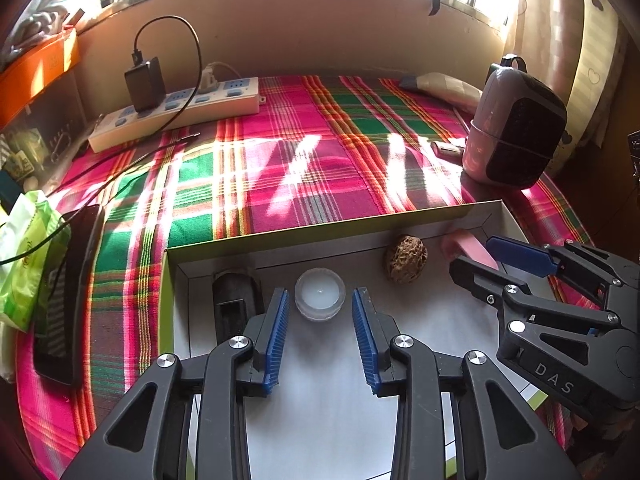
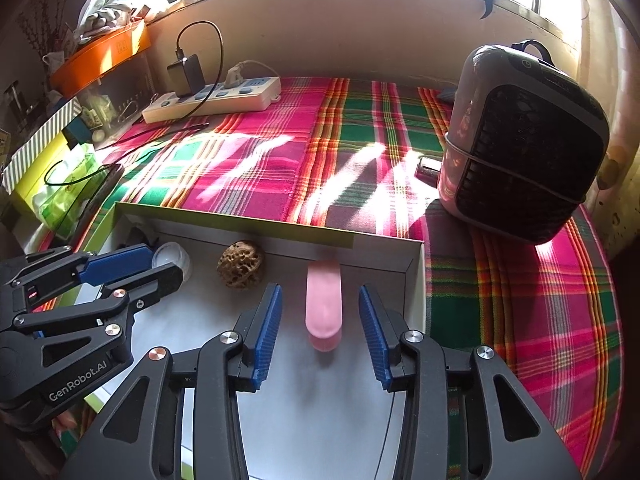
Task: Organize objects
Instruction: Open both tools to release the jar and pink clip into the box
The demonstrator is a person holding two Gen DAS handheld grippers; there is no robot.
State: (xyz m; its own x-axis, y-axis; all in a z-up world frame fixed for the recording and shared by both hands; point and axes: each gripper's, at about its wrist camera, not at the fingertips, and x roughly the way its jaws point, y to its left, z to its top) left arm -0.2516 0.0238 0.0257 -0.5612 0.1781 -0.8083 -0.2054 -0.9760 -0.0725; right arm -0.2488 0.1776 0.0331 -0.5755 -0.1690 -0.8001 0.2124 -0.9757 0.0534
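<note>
Inside my shallow box (image 1: 280, 236) I count four things along the far wall: one black block (image 1: 234, 304), one small clear jar (image 1: 320, 294), one walnut (image 1: 406, 258), one pink bar (image 2: 323, 304). My left gripper (image 1: 322, 334) stands open around the jar without touching it; my right gripper (image 2: 320, 330) stands open around the bar. One plaid cloth (image 1: 280, 168) covers the table beneath sunny windows.
</note>
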